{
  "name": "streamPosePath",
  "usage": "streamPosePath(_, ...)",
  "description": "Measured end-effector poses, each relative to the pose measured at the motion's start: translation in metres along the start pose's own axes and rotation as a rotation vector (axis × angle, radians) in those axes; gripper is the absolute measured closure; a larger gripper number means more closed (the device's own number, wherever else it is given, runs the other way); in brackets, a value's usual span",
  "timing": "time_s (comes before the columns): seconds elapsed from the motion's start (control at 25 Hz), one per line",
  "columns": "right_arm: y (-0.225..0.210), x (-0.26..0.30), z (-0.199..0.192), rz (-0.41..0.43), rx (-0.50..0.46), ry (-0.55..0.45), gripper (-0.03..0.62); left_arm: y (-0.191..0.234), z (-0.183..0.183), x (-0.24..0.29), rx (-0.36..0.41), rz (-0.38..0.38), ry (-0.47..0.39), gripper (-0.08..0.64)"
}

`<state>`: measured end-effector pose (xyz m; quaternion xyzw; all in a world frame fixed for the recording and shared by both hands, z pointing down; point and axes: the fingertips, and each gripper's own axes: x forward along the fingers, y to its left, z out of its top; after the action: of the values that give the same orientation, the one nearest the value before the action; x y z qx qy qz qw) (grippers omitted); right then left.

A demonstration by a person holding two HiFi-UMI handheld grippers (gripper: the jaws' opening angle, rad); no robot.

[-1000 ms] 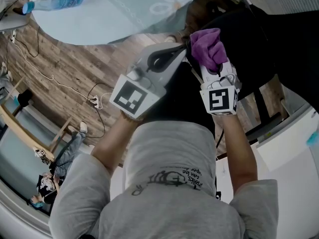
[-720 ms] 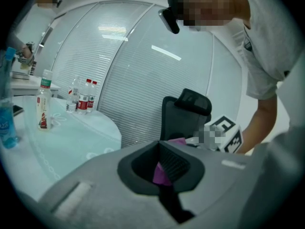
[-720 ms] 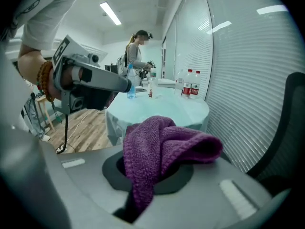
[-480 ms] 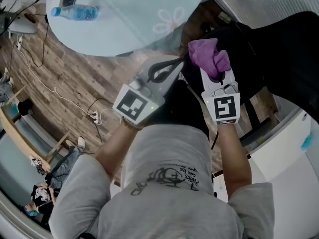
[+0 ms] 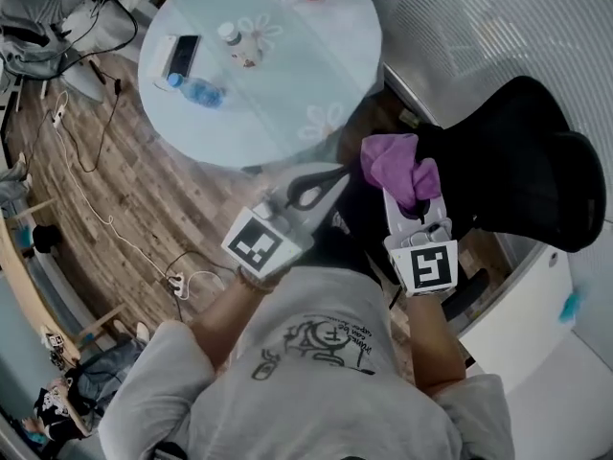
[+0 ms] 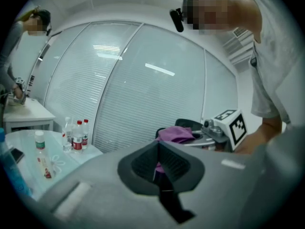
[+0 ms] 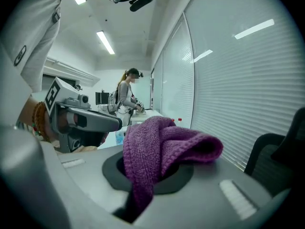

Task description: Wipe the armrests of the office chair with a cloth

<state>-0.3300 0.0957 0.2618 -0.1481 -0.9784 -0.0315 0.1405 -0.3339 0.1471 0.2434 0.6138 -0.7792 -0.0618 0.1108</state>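
A purple knitted cloth point(image 5: 396, 164) is bunched in my right gripper point(image 5: 406, 195), which is shut on it in front of the black office chair point(image 5: 522, 156). In the right gripper view the cloth point(image 7: 164, 149) spills over the jaws and hides the fingertips. My left gripper point(image 5: 341, 174) is held just left of the cloth, its jaws shut with nothing in them. The left gripper view shows its pads point(image 6: 172, 164) pressed together and the cloth point(image 6: 175, 134) beyond them. I cannot make out the chair's armrests clearly.
A round glass table point(image 5: 316, 84) stands ahead with a water bottle point(image 5: 199, 91), a phone point(image 5: 179, 54) and small bottles point(image 6: 76, 134). Cables point(image 5: 91, 166) lie on the wood floor. A white cabinet point(image 5: 536, 324) is at the right. Other people work at a desk point(image 7: 126, 97).
The head view has pulled back and up, so more of the table and chair shows. Both grippers keep their places next to each other, the right one still holding the cloth.
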Motion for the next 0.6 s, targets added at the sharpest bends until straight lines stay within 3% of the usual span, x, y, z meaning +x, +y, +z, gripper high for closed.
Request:
streamPosePath(0.24,0.000,-0.033,0.076,-0.006,-0.019,-0.070,0.561,-0.023,0.073,-0.004,0.037,-0.003,-0.065,0.560)
streamPosePath(0.6,0.001,-0.073,0.142,0.007,-0.044,-0.145,0.561,-0.058,0.136,-0.002,0.119,-0.032,-0.108,0.560)
